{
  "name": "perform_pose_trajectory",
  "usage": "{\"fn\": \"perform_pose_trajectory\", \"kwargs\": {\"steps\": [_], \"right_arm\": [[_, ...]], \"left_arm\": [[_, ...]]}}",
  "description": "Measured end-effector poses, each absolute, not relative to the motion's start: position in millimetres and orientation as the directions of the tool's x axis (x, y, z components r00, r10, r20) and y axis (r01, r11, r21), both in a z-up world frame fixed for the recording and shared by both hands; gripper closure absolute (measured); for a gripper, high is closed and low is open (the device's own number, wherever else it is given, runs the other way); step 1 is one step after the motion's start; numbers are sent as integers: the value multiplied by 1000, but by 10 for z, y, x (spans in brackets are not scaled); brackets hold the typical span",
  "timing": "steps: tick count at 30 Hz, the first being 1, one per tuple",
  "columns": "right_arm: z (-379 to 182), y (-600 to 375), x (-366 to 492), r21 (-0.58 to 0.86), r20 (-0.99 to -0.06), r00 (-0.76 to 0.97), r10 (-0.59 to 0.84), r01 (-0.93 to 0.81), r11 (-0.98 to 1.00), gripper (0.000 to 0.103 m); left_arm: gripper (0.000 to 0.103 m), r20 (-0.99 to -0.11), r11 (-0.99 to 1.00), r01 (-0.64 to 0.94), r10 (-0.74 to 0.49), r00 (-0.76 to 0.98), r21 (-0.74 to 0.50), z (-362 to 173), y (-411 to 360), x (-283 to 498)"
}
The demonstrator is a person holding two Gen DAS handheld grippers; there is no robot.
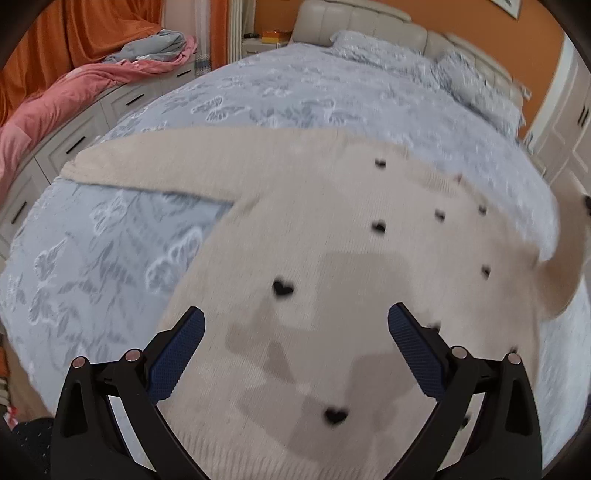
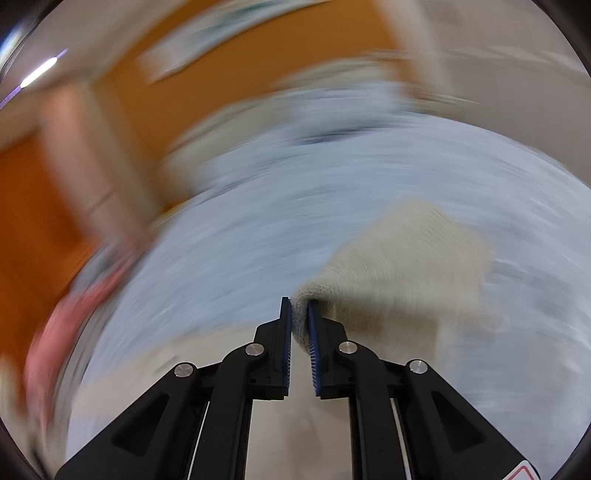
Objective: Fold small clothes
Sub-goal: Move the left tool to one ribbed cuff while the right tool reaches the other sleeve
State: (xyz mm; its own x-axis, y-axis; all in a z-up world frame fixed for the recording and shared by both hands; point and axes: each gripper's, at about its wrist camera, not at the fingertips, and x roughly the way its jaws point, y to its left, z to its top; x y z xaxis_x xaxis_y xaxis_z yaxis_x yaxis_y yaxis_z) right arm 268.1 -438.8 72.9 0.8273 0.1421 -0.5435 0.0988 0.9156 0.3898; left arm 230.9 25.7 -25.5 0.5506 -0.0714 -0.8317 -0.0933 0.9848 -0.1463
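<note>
A cream knit sweater with small black hearts lies spread on the blue-grey bedspread. One sleeve stretches out flat to the left. My left gripper is open and empty, hovering just above the sweater's lower body. At the right edge of the left wrist view the other sleeve is lifted off the bed. In the blurred right wrist view my right gripper is shut on the cream sleeve and holds it above the bed.
A white drawer unit with a pink blanket stands left of the bed. Pillows and a padded headboard are at the far end. A white wardrobe is at the right.
</note>
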Motion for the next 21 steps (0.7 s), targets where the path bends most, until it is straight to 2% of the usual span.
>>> {"fn": "perform_pose_trajectory", "kwargs": {"steps": [2,3,5,7,13,15,17,19,21], "right_arm": [[654,-3724,2817,354,-564,790,239,-30,935,75],[521,-3378,2863,315,-591,767,249,-65,947,62],[297,-3147,2850,278,-637,739,217,-41,960,59],[24,-3213,2672,342,-680,700,216,43,939,57],[-429,-3779,1874,501,-729,645,231,272,822,52],[-570,-3860,1764,564,-720,636,277,304,768,52],[-678,-3921,1759,619,-699,647,304,334,711,47],[-772,-4005,1819,654,-680,666,305,363,664,41],[-851,-4091,1925,672,-674,683,283,407,619,41]], "left_arm": [[5,-819,970,-92,-137,557,-225,-194,266,2492],[5,-816,962,-92,-166,553,-258,-185,264,2571],[5,-812,933,-97,-247,529,-347,-219,250,2842],[5,-807,911,-100,-298,510,-400,-302,213,3070],[5,-823,907,-103,-318,471,-409,-661,-85,3773],[6,-816,883,-130,-350,461,-452,-794,-141,3999],[6,-817,855,-182,-370,443,-486,-928,-205,4219],[16,-837,858,-219,-346,423,-465,-1031,-274,4371],[59,-865,878,-233,-308,395,-419,-1089,-362,4494]]}}
